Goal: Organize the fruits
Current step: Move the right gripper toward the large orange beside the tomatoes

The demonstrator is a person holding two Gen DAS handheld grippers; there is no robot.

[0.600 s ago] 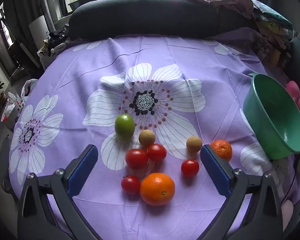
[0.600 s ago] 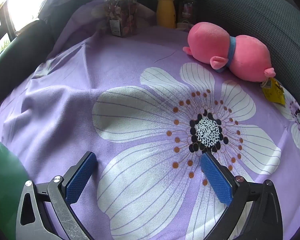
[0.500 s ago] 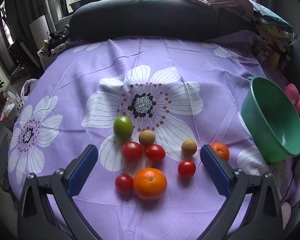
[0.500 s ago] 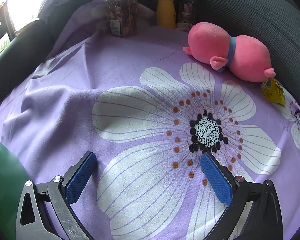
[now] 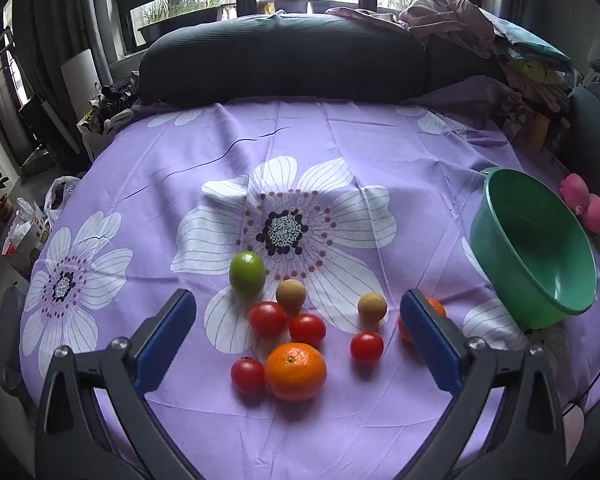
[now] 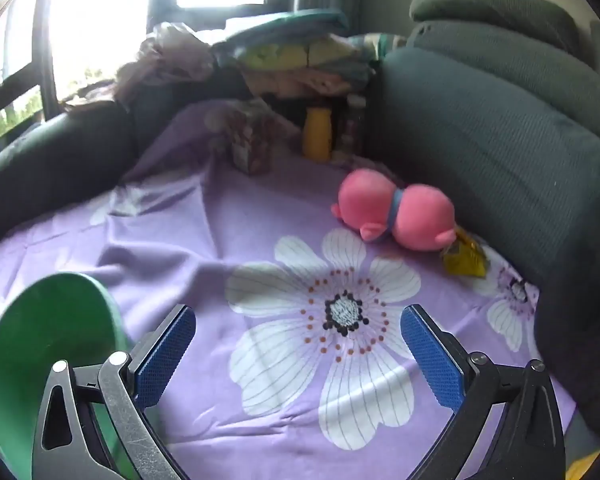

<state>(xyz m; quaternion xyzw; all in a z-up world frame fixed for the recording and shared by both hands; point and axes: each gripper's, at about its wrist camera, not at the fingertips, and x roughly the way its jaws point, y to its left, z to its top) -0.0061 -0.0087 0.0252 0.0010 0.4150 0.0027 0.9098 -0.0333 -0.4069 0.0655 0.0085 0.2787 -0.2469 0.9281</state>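
The left gripper (image 5: 298, 334) hangs tilted down over a purple flowered cloth (image 5: 340, 140), its blue-padded fingers (image 5: 164, 340) spread to full width and holding nothing. The fruit lies loose on the cloth, grouped on the near petals of the large white flower (image 5: 284, 232) printed at the cloth's centre.

Fruit positions, all relative to that flower:
- A green lime (image 5: 247, 273) sits at the near left edge of the flower's dotted centre.
- A tan round fruit (image 5: 291, 295) lies just nearer than the lime, with two red tomatoes (image 5: 267, 318) touching or almost touching it.
- A large orange (image 5: 295, 371) rests nearest the camera, with another tomato (image 5: 247, 376) against its left side.
- A second tan fruit (image 5: 372, 306) and one more tomato (image 5: 366, 346) lie on the near right petal.
- A small orange (image 5: 436, 307) is partly hidden behind the right finger.

A green bowl (image 5: 500, 236) stands tilted, well right of the flower, its inside bare.

The right gripper (image 6: 298, 350) is likewise fully spread and holds nothing. It hangs over another printed flower, with the green bowl's outer wall at the lower left of the right wrist view. A pink plush toy (image 6: 396, 210) lies beyond, against the dark sofa cushion (image 6: 480, 140).
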